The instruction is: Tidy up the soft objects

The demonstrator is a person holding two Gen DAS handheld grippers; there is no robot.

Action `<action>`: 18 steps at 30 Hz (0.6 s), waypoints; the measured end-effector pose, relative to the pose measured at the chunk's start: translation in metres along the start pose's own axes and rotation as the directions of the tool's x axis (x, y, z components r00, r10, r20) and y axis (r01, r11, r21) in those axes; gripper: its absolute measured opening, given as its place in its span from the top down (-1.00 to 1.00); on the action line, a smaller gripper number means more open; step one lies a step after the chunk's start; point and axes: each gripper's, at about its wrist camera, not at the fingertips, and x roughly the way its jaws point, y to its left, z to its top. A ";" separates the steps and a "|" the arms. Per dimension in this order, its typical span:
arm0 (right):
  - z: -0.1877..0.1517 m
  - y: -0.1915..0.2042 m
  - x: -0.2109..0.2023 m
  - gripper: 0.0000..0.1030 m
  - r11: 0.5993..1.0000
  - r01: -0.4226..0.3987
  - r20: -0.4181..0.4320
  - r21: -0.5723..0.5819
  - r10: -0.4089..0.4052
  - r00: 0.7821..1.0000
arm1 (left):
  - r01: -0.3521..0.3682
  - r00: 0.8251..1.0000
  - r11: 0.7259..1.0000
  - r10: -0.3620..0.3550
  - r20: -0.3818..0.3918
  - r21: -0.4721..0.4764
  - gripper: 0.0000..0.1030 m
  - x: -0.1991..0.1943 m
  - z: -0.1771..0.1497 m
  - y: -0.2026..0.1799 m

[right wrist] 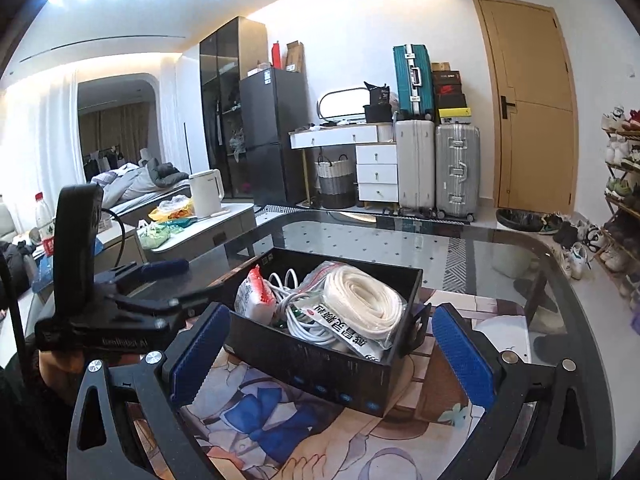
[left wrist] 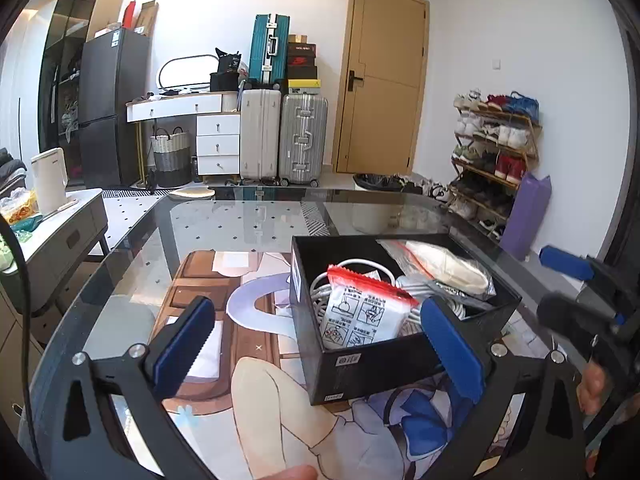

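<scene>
A black open box point(left wrist: 372, 364) point(right wrist: 320, 372) sits on the glass table over an anime-print mat. Inside it lie a red-and-white packet point(left wrist: 362, 312) point(right wrist: 254, 296), a white coiled cable point(left wrist: 324, 284) point(right wrist: 304, 322) and a clear bag with a coil of white cord point(left wrist: 448, 266) point(right wrist: 360, 296). My left gripper point(left wrist: 320, 344) is open and empty, just short of the box's near left corner. My right gripper point(right wrist: 332, 344) is open and empty, with the box's near wall between its fingers. Each gripper shows at the edge of the other's view.
The glass table point(left wrist: 248, 220) point(right wrist: 460, 248) has a curved far edge. A side table with a white kettle point(left wrist: 50, 180) point(right wrist: 206, 192) stands to the left. Suitcases point(left wrist: 284, 136), a door and a shoe rack point(left wrist: 496, 152) are beyond.
</scene>
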 end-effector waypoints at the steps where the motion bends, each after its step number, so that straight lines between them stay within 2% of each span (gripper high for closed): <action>1: -0.001 0.000 0.001 -0.99 1.000 0.001 -0.004 -0.002 -0.001 1.000 | -0.004 1.000 1.000 0.004 0.002 0.001 -1.00 -0.001 -0.001 0.000; 18: -0.009 0.006 0.001 -0.99 1.000 -0.010 0.007 -0.011 0.011 1.000 | -0.009 1.000 1.000 0.009 0.012 0.011 -1.00 -0.002 0.001 -0.002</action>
